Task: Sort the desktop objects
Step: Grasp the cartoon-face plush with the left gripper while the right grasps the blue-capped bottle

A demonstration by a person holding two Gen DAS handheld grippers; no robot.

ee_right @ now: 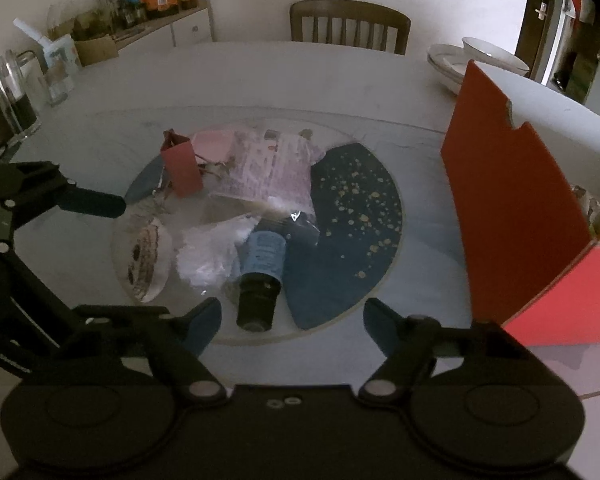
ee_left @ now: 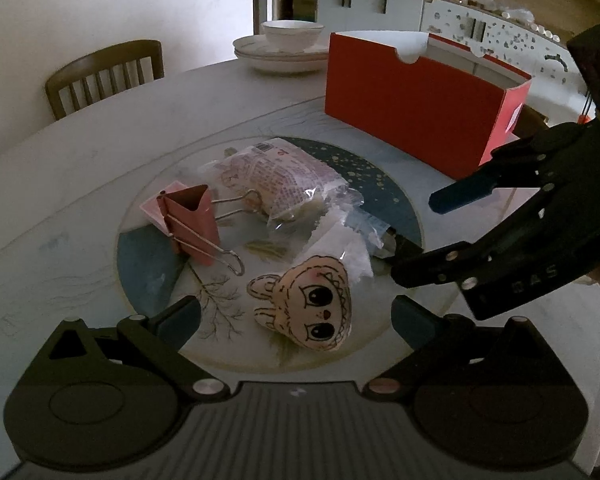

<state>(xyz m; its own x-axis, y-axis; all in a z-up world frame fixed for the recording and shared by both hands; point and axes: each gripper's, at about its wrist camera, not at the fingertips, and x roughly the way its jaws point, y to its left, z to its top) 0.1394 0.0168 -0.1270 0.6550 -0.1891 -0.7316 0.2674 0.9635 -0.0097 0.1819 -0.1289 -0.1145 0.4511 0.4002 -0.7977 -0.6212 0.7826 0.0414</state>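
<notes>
Unsorted items cluster mid-surface: plush face (ee_left: 306, 306), pink binder clip (ee_left: 192, 222) at its 10 o'clock, snack packet (ee_left: 276, 180) at 12, small bottle (ee_right: 260, 276). Red box (ee_left: 416, 116) at 2 o'clock. Left gripper (ee_left: 296, 316) and right gripper (ee_right: 292, 320) both spread, empty; sorting apparently barely begun.

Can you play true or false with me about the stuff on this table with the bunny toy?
1. The bunny toy lies between the fingers of the left tool. True, and the fingers are spread wide, not touching it.
2. The big red box is lying flat and closed. False: it stands upright with its top open.
3. The pink binder clip is inside the red box. False: it sits on the round glass disc beside a snack packet.
4. A small bottle with a black cap lies on its side in front of the right tool. True.
5. The right tool is squeezing the bottle. False: it is open and holds nothing.
</notes>
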